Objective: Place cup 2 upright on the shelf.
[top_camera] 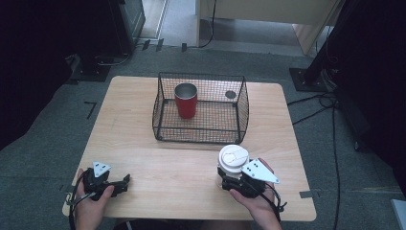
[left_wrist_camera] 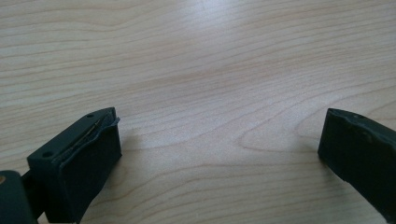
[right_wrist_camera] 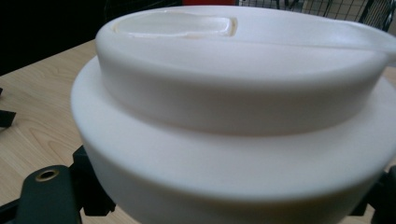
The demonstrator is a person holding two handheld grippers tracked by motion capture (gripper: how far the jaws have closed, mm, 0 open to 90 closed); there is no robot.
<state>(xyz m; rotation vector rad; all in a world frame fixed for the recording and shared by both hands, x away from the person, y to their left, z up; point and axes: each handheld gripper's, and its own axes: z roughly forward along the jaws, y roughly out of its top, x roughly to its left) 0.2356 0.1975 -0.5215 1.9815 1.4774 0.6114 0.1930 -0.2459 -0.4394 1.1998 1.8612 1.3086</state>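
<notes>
**White-lidded cup clamped at the desk's near edge**

High view: right hand-held gripper [top_camera: 233,173], at 5 o'clock on the desk [top_camera: 158,165], jaws clamped on the white-lidded cup [top_camera: 233,157]. Left hand-held gripper [top_camera: 125,181] at 7 o'clock. Wire basket [top_camera: 201,130] at 12 o'clock, holding a red tumbler [top_camera: 186,100].

Left gripper view: jaws wide apart over bare wood.

Right gripper view: the cup's white lid [right_wrist_camera: 233,93], close up between the jaws.

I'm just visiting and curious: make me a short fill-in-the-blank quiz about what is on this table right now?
1. The red tumbler stands upright inside the wire ____.
2. The right gripper is clamped on a cup with a lid coloured ____.
3. The left gripper has its jaws ____, with nothing between them.
4. The table top is made of ____.

Missing words: basket; white; open; wood
</notes>
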